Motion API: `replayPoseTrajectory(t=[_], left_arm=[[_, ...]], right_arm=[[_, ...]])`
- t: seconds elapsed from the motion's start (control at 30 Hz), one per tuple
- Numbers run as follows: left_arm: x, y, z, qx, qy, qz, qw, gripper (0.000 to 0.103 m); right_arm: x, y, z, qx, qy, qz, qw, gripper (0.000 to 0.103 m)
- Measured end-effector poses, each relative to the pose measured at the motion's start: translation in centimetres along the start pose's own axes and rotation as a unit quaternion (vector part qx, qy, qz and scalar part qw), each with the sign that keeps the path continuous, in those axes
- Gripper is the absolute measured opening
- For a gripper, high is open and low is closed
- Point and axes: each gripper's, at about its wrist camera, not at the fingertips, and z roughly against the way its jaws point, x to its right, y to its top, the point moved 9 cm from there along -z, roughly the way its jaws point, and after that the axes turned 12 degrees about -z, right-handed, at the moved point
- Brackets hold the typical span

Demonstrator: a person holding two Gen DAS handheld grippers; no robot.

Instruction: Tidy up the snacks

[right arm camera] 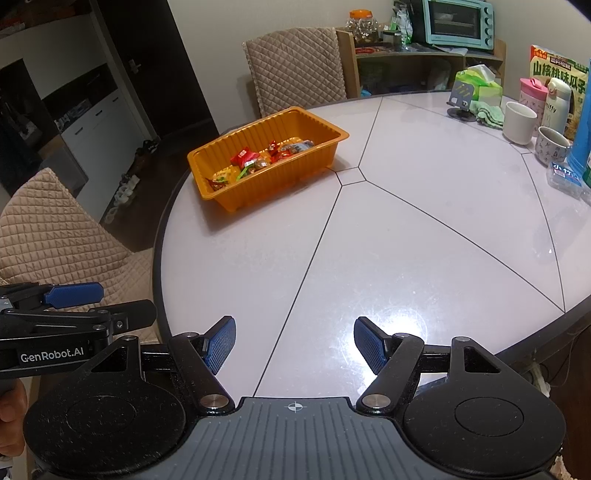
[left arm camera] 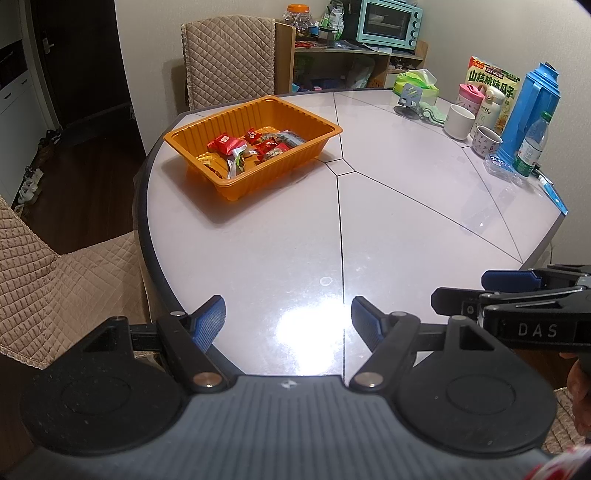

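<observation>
An orange plastic tray [left arm camera: 303, 155] [right arm camera: 258, 192] sits on the far left part of the round table, holding several wrapped snacks [left arm camera: 255, 146] [right arm camera: 258, 158], mostly red packets. My left gripper [left arm camera: 288, 323] hovers open over the table's near edge, nothing between its blue pads. My right gripper [right arm camera: 294, 343] is likewise open and empty above the near edge. Each gripper shows at the side of the other's view: the right gripper [left arm camera: 517, 291] from the left wrist, the left gripper [right arm camera: 96, 302] from the right wrist. Both are well short of the tray.
Along the table's right side stand a white cup [left arm camera: 458, 121], patterned mug [left arm camera: 487, 140], blue thermos [left arm camera: 532, 110], water bottle [left arm camera: 532, 146], seed bag [left arm camera: 493, 79] and tissue pack [left arm camera: 415, 83]. Quilted chairs [left arm camera: 229, 59] [right arm camera: 48, 236] flank the table. A shelf with a toaster oven [left arm camera: 389, 22] is behind.
</observation>
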Motion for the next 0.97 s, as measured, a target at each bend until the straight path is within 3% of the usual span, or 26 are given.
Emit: replayPoseTrajectory(t=[0.97], left_arm=[[1.0, 0.4, -0.8, -0.005, -0.011, -0.005, 0.9999, 0.075]], right_arm=[[0.0, -0.1, -0.1, -0.003, -0.001, -0.002, 1.000, 0.071]])
